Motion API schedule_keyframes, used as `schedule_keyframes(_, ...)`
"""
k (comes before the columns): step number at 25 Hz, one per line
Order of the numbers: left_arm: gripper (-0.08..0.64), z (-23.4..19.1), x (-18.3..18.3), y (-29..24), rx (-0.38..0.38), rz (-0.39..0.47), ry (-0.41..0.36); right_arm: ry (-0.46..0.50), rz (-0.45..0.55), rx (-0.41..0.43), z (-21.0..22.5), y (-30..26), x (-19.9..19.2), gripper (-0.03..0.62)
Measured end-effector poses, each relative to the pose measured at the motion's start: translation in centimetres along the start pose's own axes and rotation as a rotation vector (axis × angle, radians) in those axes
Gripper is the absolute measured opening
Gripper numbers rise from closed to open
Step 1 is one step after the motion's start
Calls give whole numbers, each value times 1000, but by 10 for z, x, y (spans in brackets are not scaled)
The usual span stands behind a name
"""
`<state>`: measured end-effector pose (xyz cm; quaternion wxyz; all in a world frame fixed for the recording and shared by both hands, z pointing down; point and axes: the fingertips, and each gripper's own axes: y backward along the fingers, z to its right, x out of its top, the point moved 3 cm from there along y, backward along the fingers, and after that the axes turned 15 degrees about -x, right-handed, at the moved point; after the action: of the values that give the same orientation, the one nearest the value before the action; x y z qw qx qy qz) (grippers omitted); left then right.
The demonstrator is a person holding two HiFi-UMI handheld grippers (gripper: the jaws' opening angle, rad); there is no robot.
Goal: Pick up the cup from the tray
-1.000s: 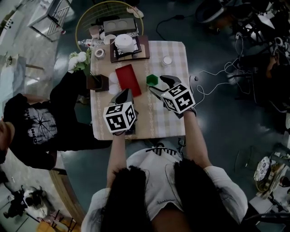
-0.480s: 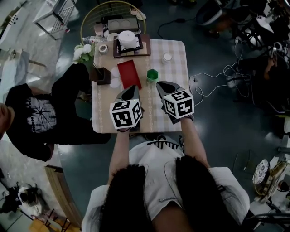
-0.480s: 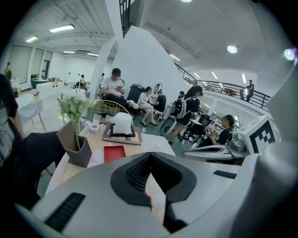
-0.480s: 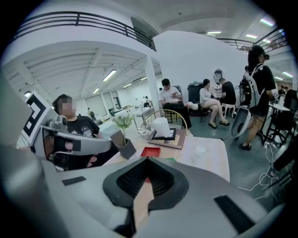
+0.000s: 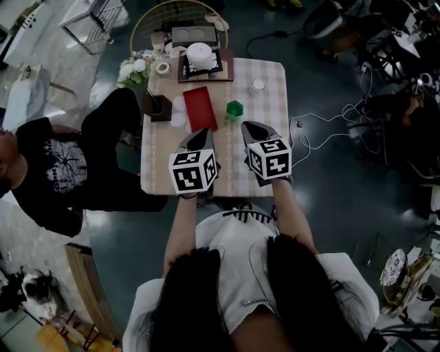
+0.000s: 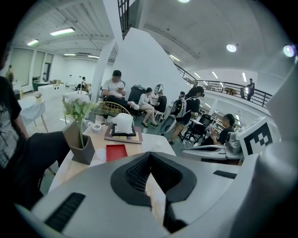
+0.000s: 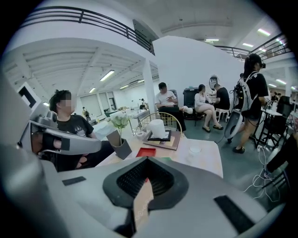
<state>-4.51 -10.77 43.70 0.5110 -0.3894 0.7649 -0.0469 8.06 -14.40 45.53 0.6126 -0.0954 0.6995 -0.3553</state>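
Observation:
A green cup (image 5: 235,108) stands on the checked table (image 5: 265,110), just right of a flat red tray (image 5: 199,108). At the far end a white cup-like vessel (image 5: 201,55) sits on a dark tray (image 5: 223,67). My right gripper (image 5: 249,127) hovers just short of the green cup, shut and empty. Beside it my left gripper (image 5: 204,134) is also shut and empty, near the red tray's front end. In the left gripper view the red tray (image 6: 116,151) and the white vessel (image 6: 123,123) lie ahead. The right gripper view shows the red tray (image 7: 146,152) past the closed jaws.
A dark pot (image 5: 157,104) with white flowers (image 5: 134,69) stands at the table's left edge, near white coasters (image 5: 180,110) and a tape roll (image 5: 163,67). A small white cup (image 5: 258,84) is at the far right. A person in black (image 5: 48,175) sits left; a wire chair (image 5: 172,10) stands behind.
The right gripper's jaws, apart beside the green cup a second ago, have closed with nothing in them. Both grippers now sit a little farther back from the cup and red tray.

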Motion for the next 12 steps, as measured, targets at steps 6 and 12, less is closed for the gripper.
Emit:
schedule_keyframes(6,8,5,-3,4,7,7,-5,16,-7,-1,-3,2,-5,9)
schedule_keyframes(12,8,9,-6,6,12,13,-4,19,2,-8,-1,7,-6,9)
